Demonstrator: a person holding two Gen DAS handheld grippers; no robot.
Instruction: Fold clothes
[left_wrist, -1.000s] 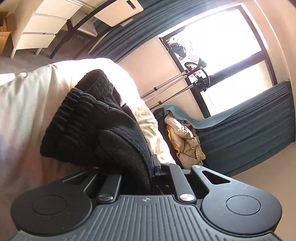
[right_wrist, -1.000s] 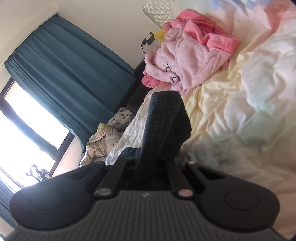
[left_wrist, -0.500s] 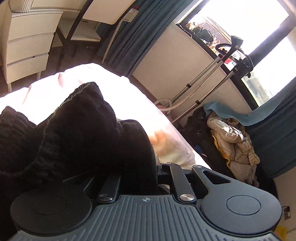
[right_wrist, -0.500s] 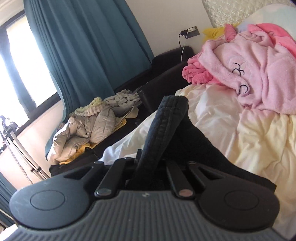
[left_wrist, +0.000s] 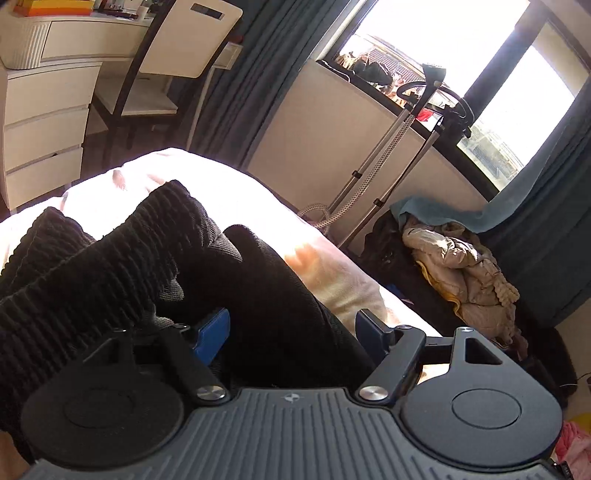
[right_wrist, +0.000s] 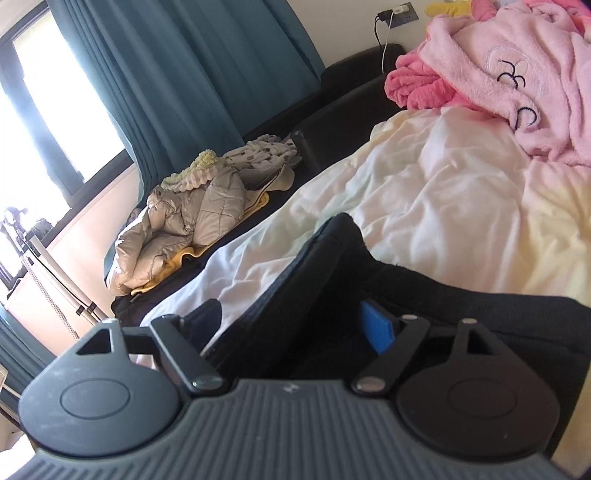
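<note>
- black knit garment (left_wrist: 155, 266) in the left wrist view: it lies bunched on the bed (left_wrist: 258, 206), its ribbed edge humped up ahead of the left gripper (left_wrist: 291, 328). half a second ago that gripper was pinched tight on a fold of it; now its jaws are opening, standing wide apart, one blue pad (left_wrist: 212, 334) showing on one side and the other finger off to the far side. a fold of the cloth sits between them, but loose, not pressed as far as i can see.
- behind the bed stand a desk with drawers (left_wrist: 44, 110), a chair (left_wrist: 177, 48) and a garment steamer (left_wrist: 399, 147) by the window; none of that bears on the job.
- black knit garment (right_wrist: 332, 288) in the right wrist view: the same story. the right gripper (right_wrist: 291, 325) was clamped on a raised ridge of cloth a moment back; its jaws are opening too, spread wide, with the blue pad (right_wrist: 376, 328) clear of the fabric. the ridge has slumped down onto the cream sheet (right_wrist: 424, 206).
- a pink robe (right_wrist: 517, 74) lies further up the bed, well apart from the black piece, and a beige quilted jacket (right_wrist: 184, 218) lies off the bed's side.
- my reading: both ends were let go together, so this fold has been laid down. next i'd expect the grippers to back off and take a new hold, or smooth it.
</note>
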